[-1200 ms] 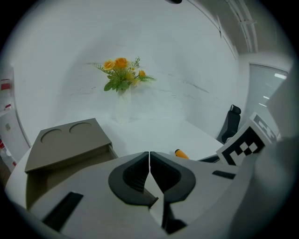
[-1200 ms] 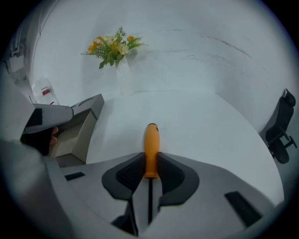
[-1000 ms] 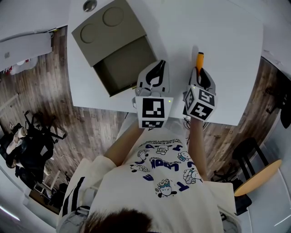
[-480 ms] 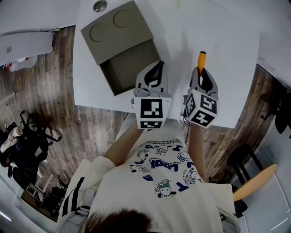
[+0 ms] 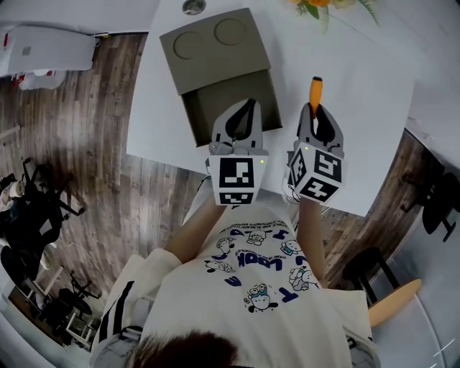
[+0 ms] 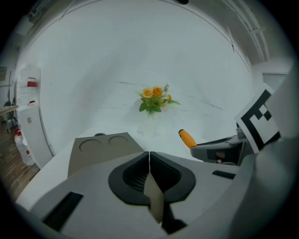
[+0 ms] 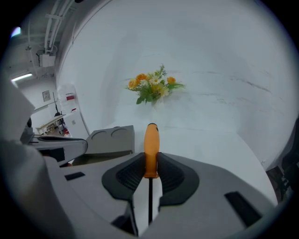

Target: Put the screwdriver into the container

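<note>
The screwdriver (image 5: 315, 90) has an orange handle (image 7: 151, 148) and a thin dark shaft. My right gripper (image 5: 316, 113) is shut on it (image 7: 150, 170), handle pointing away from me over the white table (image 5: 366, 93). The container (image 5: 215, 52) is an olive-grey box with two round dents in its top and an open compartment (image 5: 228, 102) facing me. My left gripper (image 5: 246, 108) is shut and holds nothing (image 6: 149, 161); its tips hang over the compartment's near right corner. In the left gripper view the container (image 6: 103, 148) lies ahead on the left and the orange handle (image 6: 187, 138) on the right.
A small bunch of orange flowers (image 7: 154, 88) stands at the far side of the table. A round metal fitting (image 5: 192, 6) sits beyond the container. The table's near edge (image 5: 180, 162) drops to a wooden floor; a white appliance (image 5: 43, 50) stands at the left.
Both grippers have shifted left across the table toward the container; the left one now overlaps the open compartment's corner. The right gripper still holds the screwdriver.
</note>
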### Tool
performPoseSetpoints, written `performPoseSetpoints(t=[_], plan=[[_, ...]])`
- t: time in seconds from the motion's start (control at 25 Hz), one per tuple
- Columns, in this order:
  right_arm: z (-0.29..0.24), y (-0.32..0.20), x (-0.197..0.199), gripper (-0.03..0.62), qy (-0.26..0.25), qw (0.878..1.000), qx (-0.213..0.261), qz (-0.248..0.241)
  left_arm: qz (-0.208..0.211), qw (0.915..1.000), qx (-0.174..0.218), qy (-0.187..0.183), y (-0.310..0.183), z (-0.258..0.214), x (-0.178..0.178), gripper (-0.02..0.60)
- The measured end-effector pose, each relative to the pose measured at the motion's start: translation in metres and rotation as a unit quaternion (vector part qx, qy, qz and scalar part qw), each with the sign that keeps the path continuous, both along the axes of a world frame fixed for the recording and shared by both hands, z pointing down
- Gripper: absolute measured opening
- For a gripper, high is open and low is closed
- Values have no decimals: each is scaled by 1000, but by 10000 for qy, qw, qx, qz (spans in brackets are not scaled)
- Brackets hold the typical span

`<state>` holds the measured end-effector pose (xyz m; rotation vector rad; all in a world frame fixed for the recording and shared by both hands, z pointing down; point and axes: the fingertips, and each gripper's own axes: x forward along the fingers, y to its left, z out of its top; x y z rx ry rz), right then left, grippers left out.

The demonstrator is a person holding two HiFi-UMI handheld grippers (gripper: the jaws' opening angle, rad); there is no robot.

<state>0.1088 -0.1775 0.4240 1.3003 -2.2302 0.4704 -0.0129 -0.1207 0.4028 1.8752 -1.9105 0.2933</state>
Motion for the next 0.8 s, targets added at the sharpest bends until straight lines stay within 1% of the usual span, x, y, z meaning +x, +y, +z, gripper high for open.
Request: performPoseSetpoints(t=[0.2, 0.36, 0.48, 0.6, 0.8], plan=[[-3, 6, -40, 97, 80, 9987, 93, -487, -385, 9993, 19, -2, 14, -1, -32, 20], [-3, 11, -66, 97, 151, 9956, 103, -924, -768, 9970, 16, 20, 25, -2, -52, 20], [-1, 14, -85, 97, 202, 9930, 109, -1162, -947, 9955, 0, 38, 31, 0, -68, 20], [5, 17, -101, 97, 261, 9887, 81, -1471, -1176, 9930, -37, 82, 38, 5, -80, 20], [16, 26, -120, 97, 358, 9798, 10, -1966, -1499, 9886, -88, 139, 50, 13, -90, 20]])
